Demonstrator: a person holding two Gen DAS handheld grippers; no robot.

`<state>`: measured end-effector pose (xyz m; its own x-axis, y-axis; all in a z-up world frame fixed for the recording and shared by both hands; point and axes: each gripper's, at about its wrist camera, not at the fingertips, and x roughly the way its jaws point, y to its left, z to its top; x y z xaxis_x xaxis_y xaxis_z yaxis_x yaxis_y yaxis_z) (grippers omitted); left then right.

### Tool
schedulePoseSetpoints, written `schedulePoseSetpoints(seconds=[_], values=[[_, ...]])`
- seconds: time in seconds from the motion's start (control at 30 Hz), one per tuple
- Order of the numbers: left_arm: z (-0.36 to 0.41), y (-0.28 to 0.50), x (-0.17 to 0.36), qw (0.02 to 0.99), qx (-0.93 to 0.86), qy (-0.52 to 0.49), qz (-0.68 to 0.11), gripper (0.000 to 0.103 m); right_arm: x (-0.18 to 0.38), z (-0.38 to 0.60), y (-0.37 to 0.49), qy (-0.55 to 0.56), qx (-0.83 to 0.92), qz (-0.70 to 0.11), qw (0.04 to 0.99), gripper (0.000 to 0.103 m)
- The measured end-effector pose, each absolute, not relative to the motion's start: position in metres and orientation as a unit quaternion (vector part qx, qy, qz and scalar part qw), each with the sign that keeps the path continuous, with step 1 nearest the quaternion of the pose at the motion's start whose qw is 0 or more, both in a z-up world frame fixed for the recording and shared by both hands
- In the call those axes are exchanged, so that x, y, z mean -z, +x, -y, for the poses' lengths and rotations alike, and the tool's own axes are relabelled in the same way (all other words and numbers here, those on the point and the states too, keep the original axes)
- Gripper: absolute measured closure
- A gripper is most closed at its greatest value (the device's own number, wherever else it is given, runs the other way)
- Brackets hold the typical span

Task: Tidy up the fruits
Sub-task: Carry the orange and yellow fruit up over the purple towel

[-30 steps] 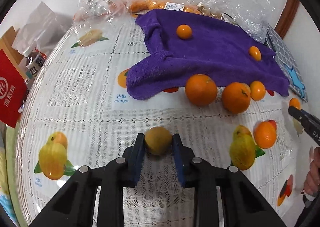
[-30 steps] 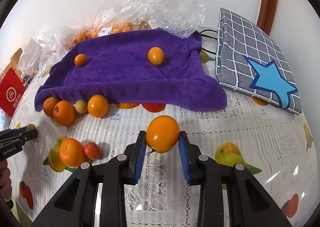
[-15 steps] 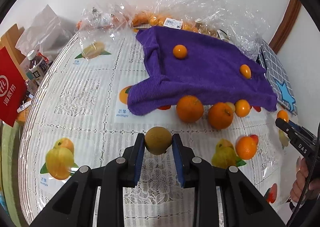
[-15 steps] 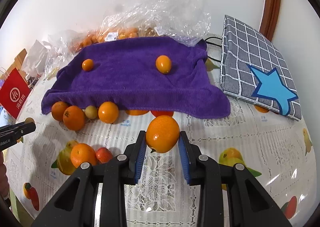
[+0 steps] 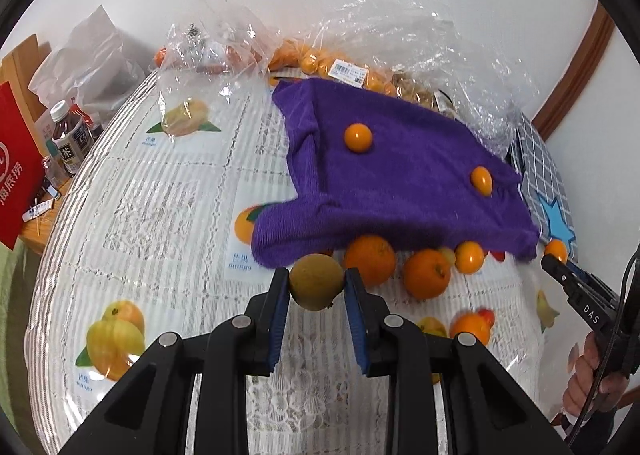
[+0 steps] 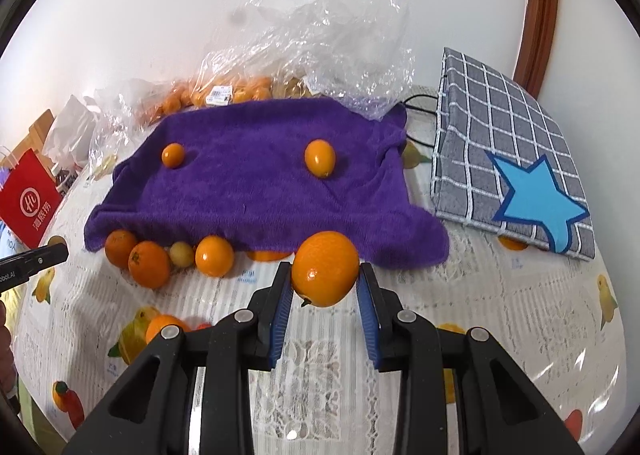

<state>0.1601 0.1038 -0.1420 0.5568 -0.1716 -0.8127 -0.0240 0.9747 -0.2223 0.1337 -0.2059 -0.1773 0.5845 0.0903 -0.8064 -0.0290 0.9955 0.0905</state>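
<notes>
The fruits are being sorted onto the purple towel (image 5: 400,183): the left tool (image 5: 317,287) pinches a small yellow-green fruit (image 5: 316,281) and has lifted it off the bench (image 5: 160,215), closer to the towel's front edge. The right tool (image 6: 325,275) still pinches an orange (image 6: 325,267) just before that edge, so both look ready to go beside the two small oranges (image 6: 320,158) on the towel.

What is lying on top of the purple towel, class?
Two small orange kumquats rest on the purple towel, well apart. What lies underneath the cloth is covered and cannot be seen.
</notes>
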Motion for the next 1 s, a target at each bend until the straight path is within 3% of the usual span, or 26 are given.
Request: schedulePoseSetpoints(seconds=[0.5, 1.0], values=[[-0.078, 0.235, 0.129, 0.886, 0.060, -0.078, -0.454, 0.076, 0.180, 0.204, 0.195, 0.030, -0.036, -0.444, 0.895, 0.071], [-0.043, 0.291, 0.166, 0.877, 0.059, -0.015, -0.477, 0.076, 0.223, 0.199, 0.243, 0.024, -0.038, -0.480, 0.876, 0.071]])
